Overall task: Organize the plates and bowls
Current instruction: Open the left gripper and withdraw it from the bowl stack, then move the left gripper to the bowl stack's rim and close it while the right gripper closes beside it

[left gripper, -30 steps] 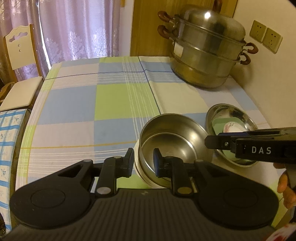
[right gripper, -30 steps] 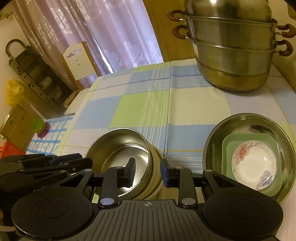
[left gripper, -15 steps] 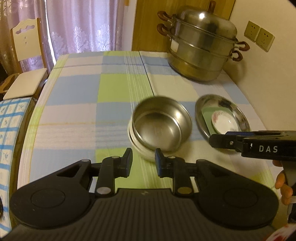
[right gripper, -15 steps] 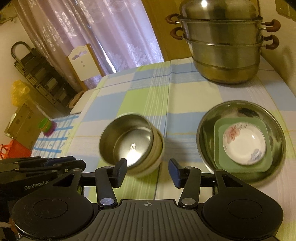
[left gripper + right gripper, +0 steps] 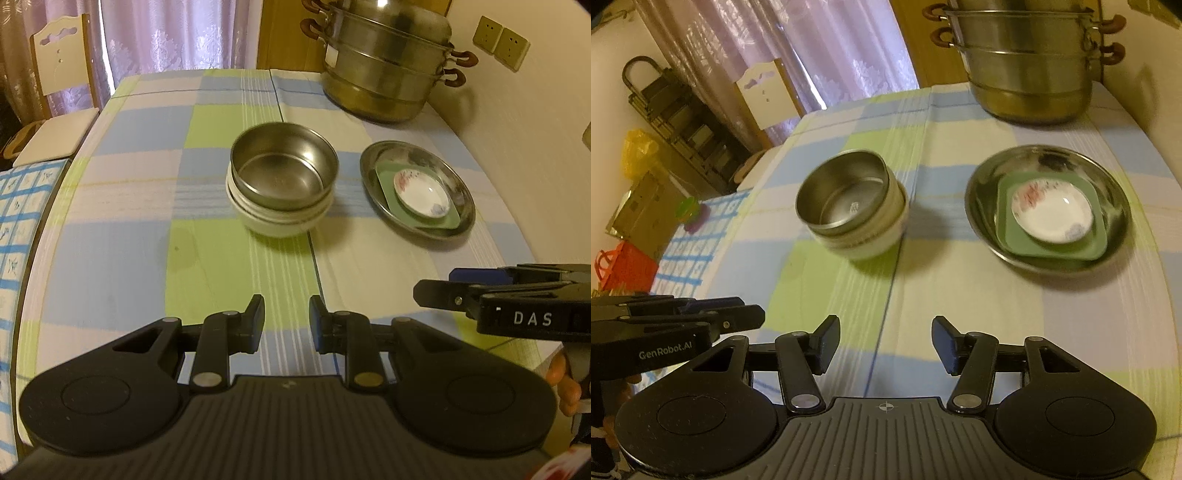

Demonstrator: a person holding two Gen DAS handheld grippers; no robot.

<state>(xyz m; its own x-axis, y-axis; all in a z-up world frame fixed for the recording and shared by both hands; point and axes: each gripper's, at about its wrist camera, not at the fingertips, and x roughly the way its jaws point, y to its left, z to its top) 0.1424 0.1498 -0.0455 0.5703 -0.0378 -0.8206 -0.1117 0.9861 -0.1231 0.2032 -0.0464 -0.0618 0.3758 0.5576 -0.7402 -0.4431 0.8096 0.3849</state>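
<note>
Both stacks are down on the table (image 5: 110,258) and I've got nothing in either hand. My left gripper (image 5: 286,319) sits at the bottom centre of its view, jaws only narrowly parted over bare checked cloth, empty. My right gripper (image 5: 882,341) has just been opening its jaws, and there's nothing between them either. The steel bowl (image 5: 284,168) sits nested in the white bowls (image 5: 280,218) mid-frame, and it looks slightly cocked rather than fully seated. To its right, apart from it, the steel plate (image 5: 417,162) carries the green square plate (image 5: 439,221) with the little floral dish (image 5: 423,194) on top. By my read the sorting is about done. The risks from here: a careless sweep of either gripper could clip that tilted steel bowl and slide it off the stack, and the floral dish is loose on a smooth plate, so any nudge to the steel plate's rim may send it skating.
</note>
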